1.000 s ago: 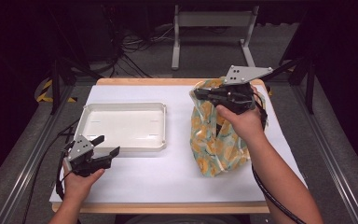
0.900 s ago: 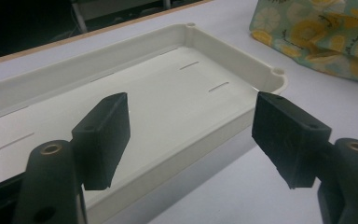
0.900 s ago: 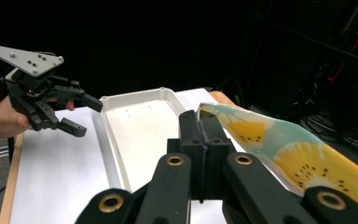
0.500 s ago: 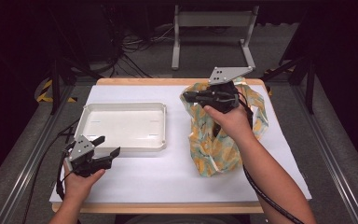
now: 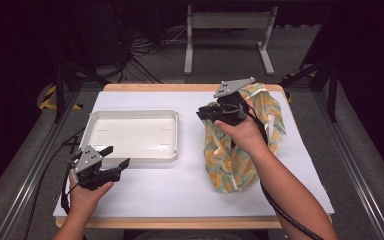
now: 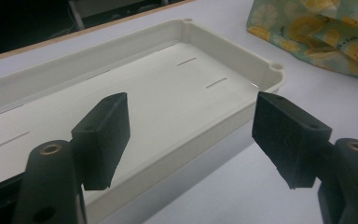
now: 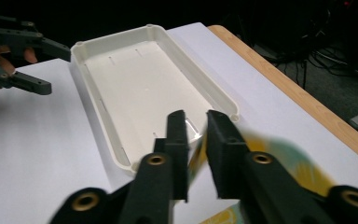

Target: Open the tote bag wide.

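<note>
white plastic tray (image 5: 132, 135) sits left of centre on the white-covered table (image 5: 180, 190), nothing in it; the left gripper view shows its floor bare except thin slots. lemon-print cloth (image 5: 230, 160) lies crumpled on the right half of the table, well apart from the tray, its far end lifted.

right gripper (image 5: 205, 114) is at the cloth's far-left top edge, held by the right hand (image 5: 242, 132). right gripper view (image 7: 196, 140): jaws have just been opening, now a narrow gap, cloth edge showing blurred between and below them; can't tell if the pads still press on it. the hand and gripper cover that part of the cloth in the high view.

left gripper (image 5: 115, 159) rests near the tray's near-left corner, in the left hand (image 5: 87, 192), jaws spread wide, nothing between them (image 6: 191, 135). that view looks over the tray's near wall; the cloth is cut off at its top right corner (image 6: 317, 32).

right gripper view also catches the left gripper (image 7: 32, 67) far off past the tray (image 7: 135, 84). tray's near rim is partly hidden by its own jaws.
</note>
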A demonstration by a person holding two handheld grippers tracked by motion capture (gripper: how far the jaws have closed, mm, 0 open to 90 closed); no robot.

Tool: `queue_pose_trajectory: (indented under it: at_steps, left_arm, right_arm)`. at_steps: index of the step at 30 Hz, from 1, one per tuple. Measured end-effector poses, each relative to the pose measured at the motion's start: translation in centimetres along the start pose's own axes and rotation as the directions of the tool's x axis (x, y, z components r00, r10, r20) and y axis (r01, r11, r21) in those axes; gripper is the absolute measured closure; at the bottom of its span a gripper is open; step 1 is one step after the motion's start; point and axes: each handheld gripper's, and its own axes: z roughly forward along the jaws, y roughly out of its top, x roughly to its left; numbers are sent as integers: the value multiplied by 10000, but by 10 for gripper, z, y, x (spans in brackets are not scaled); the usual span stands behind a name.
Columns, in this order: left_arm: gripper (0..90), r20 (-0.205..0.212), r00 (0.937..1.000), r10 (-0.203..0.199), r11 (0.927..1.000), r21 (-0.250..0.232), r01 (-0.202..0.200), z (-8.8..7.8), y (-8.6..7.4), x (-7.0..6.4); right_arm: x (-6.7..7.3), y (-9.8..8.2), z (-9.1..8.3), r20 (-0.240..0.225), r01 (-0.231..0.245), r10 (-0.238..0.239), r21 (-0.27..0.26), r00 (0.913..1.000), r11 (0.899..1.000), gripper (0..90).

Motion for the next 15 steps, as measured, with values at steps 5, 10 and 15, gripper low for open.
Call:
queue_pose_trajectory:
  at_steps: [5,10,15]
  left_arm:
    - [279,-26,10000,-21,10000,26,21,0,0,0]
    - [278,-7,10000,17,10000,42,-17,2,0,-1]
    - [277,34,10000,7,10000,67,-7,3,0,-3]
  right_arm:
    - [-3,-8,-5,48,-303,304,-74,9995,9995,673]
    - [-4,-16,-19,154,-414,420,-357,9990,9985,643]
    - [-3,-17,-33,200,-411,427,-732,9989,9965,629]
